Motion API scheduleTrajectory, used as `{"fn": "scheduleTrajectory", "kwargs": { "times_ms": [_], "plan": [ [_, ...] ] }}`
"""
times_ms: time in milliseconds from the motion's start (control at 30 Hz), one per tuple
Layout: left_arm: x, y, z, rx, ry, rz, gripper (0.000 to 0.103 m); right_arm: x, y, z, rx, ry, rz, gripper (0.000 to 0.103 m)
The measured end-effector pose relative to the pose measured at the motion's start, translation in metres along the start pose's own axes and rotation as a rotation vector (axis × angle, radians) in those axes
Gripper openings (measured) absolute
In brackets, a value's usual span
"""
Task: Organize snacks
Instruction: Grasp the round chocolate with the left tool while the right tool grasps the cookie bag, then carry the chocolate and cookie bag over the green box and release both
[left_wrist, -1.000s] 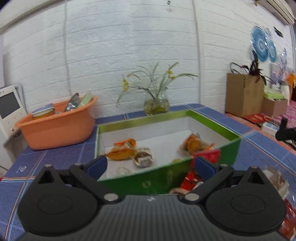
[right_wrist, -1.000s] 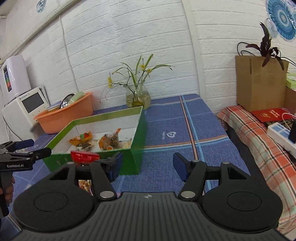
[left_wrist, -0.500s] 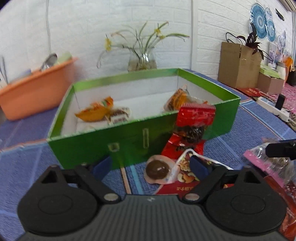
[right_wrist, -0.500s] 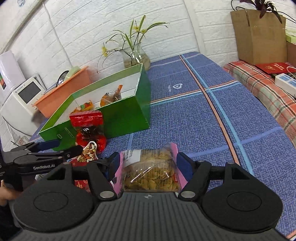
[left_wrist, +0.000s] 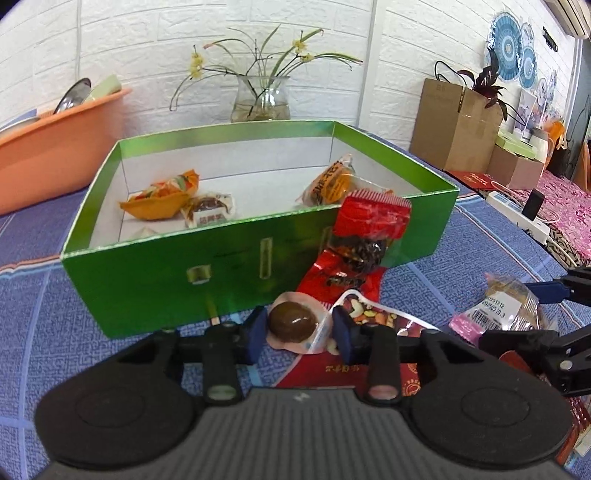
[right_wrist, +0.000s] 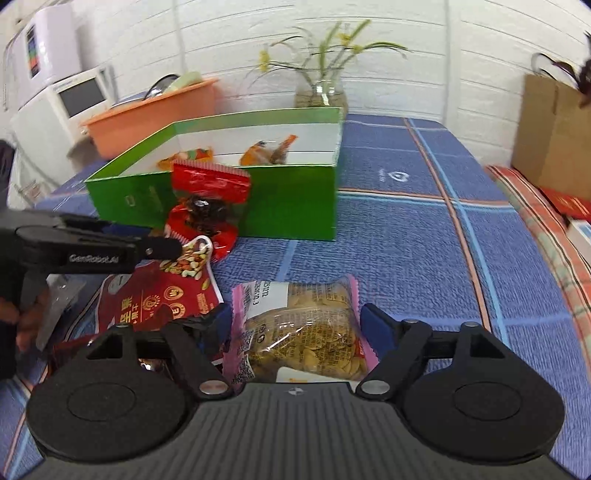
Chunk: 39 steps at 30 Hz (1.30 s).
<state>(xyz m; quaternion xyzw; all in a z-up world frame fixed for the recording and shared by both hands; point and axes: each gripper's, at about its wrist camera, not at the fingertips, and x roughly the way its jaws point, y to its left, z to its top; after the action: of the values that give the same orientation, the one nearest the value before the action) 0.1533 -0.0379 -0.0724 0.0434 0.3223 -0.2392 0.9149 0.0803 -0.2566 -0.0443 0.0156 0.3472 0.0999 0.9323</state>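
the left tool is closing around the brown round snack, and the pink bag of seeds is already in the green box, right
Not quite. The pink bag is not in the green box; the right wrist view shows it on the blue cloth, between the open jaws of the right tool. The left tool has indeed been closing around the brown snack.

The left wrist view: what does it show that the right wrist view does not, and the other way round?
Only the left wrist view shows the round brown snack in a clear wrapper, sitting between the closing left claw pads, and a power strip at right.

Only the right wrist view shows the white appliance at left and the whole pink packet of seeds between the open right claw pads.

Both show the green box with snacks inside, the red packet leaning on its front wall, the orange basin and the flower vase.
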Motion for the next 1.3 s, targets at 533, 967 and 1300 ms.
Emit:
{"fn": "scheduleTrajectory", "kwargs": {
  "times_ms": [533,967,1300],
  "plan": [
    [-0.119,0.026,-0.018,-0.094,-0.216,0.176,0.034,-0.048,0.039,0.004,-0.072,-0.293,0.003,0.091],
    [-0.136,0.039,0.037,-0.125,-0.361,0.297,0.034,-0.026,0.090,0.080,-0.010,-0.439,0.107,0.091],
    [-0.065,0.034,0.085,-0.125,-0.386,0.273,0.034,-0.025,0.069,0.104,-0.085,-0.566,0.000,0.091]
  ]
}}
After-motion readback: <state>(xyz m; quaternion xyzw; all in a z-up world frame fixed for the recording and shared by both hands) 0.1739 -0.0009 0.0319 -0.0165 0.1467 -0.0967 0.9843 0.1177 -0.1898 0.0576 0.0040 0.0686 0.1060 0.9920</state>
